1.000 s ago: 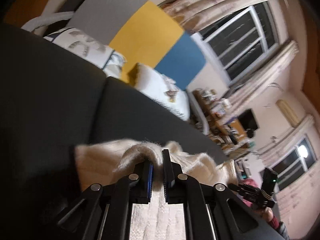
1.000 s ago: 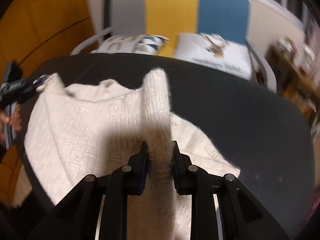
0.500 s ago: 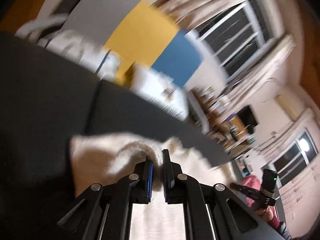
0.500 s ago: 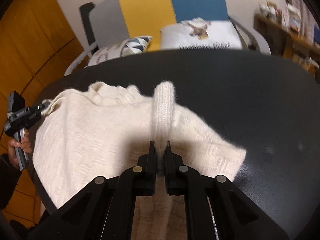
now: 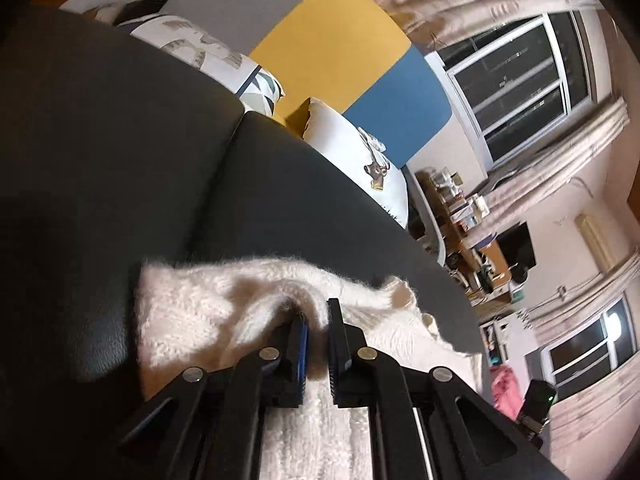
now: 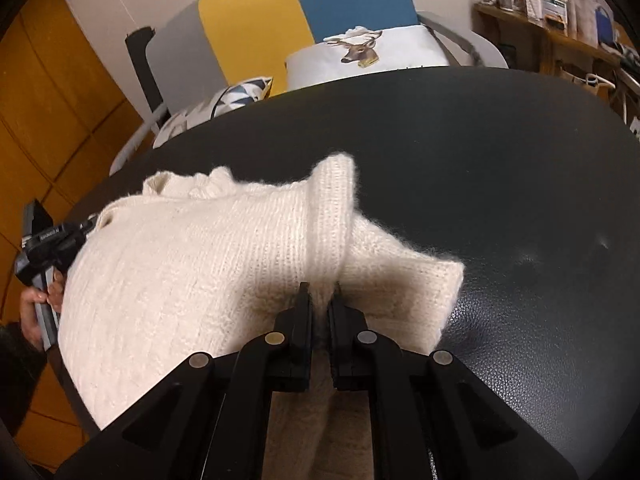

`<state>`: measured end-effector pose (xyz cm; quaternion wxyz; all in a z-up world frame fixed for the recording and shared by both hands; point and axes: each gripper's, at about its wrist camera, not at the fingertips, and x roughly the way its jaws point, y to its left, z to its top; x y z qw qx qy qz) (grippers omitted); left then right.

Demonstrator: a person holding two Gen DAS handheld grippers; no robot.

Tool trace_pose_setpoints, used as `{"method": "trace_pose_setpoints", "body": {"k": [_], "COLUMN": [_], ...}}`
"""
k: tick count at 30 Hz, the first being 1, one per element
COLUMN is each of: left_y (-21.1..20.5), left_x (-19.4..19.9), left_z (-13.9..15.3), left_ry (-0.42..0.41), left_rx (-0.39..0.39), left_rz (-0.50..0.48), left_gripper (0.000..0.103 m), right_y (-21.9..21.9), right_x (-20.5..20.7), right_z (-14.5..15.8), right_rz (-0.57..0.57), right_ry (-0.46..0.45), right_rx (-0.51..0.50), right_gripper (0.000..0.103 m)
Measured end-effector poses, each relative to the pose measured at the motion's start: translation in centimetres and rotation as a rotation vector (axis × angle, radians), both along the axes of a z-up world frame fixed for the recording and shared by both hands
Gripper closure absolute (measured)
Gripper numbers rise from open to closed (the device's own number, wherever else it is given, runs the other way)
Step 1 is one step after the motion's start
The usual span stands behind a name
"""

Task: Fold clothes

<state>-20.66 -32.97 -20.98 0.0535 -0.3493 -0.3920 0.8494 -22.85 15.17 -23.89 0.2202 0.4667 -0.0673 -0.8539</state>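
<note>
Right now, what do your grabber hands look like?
Both are black plastic with two flat fingers and round silver bolts. The left gripper has a blue pad inside one finger. The right gripper looks all black. No cables or sleeves show.

We lose the sweater (image 6: 192, 264) below both frames' lower edges (our grippers cover more); shelf clutter (image 5: 460, 196) stays too small.
</note>
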Motion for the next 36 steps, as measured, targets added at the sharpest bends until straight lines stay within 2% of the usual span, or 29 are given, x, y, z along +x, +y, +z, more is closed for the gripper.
{"method": "trace_pose_setpoints", "body": {"k": [5, 9, 10, 12, 14, 15, 16, 18, 20, 22, 24, 26, 27, 28, 31, 36], "left_y": [0.7, 0.7, 0.3, -0.3, -1.0, -1.4, -1.8, -2.8, -3.7, -4.8, -5.7, -6.1, -6.1, -5.8, -4.6, -2.5], "left_x": [2.3, 5.0, 5.6, 6.0, 5.9, 5.7, 5.6, 5.6, 6.1, 7.4, 9.7, 12.3, 13.6, 15.1, 18.3, 20.6], "left_z": [0.0, -0.2, -0.1, 0.2, 0.6, 0.9, 1.3, 2.2, 3.0, 3.8, 4.2, 4.1, 3.9, 3.6, 2.1, -0.4], "left_ry": [0.007, 0.003, -0.002, -0.005, -0.014, -0.01, -0.003, 0.016, 0.028, 0.043, 0.032, 0.028, 0.025, 0.015, 0.002, 0.018], "left_rx": [0.005, 0.058, 0.074, 0.117, 0.167, 0.192, 0.208, 0.227, 0.221, 0.186, 0.134, 0.114, 0.106, 0.096, 0.122, 0.205], "left_rz": [0.023, 0.046, 0.05, 0.046, 0.043, 0.046, 0.055, 0.073, 0.096, 0.109, 0.103, 0.053, 0.021, -0.019, -0.094, -0.166], "left_gripper": [0.095, 0.094, 0.094, 0.09, 0.087, 0.086, 0.086, 0.084, 0.084, 0.084, 0.084, 0.083, 0.083, 0.083, 0.082, 0.079], "right_y": [-0.4, 0.4, 0.4, 0.0, -2.1, -3.5, -5.2, -9.3, -13.8, -17.6, -19.7, -21.0, -21.4, -20.4, -18.6, -17.3], "right_x": [0.0, -0.8, -0.9, -0.8, 0.3, 1.0, 1.8, 3.4, 4.9, 5.7, 5.7, 5.7, 5.7, 6.0, 5.7, 5.1], "right_z": [0.0, 0.1, 0.5, 2.1, 5.0, 6.4, 7.5, 8.6, 8.8, 7.4, 5.4, 3.0, 2.0, 1.7, 1.6, 1.5], "right_rz": [-0.006, -0.034, -0.042, -0.079, -0.082, -0.068, -0.014, 0.122, 0.272, 0.356, 0.388, 0.391, 0.386, 0.354, 0.346, 0.352], "right_ry": [0.005, -0.046, -0.049, -0.004, 0.128, 0.196, 0.233, 0.276, 0.294, 0.265, 0.229, 0.189, 0.177, 0.204, 0.195, 0.176], "right_rx": [0.006, -0.026, -0.017, 0.068, 0.2, 0.249, 0.234, 0.206, 0.183, 0.207, 0.226, 0.238, 0.231, 0.161, 0.026, -0.044], "right_gripper": [0.093, 0.092, 0.088, 0.079, 0.077, 0.067, 0.049, 0.031, 0.031, 0.031, 0.031, 0.031, 0.025, 0.019, 0.018, 0.016]}}
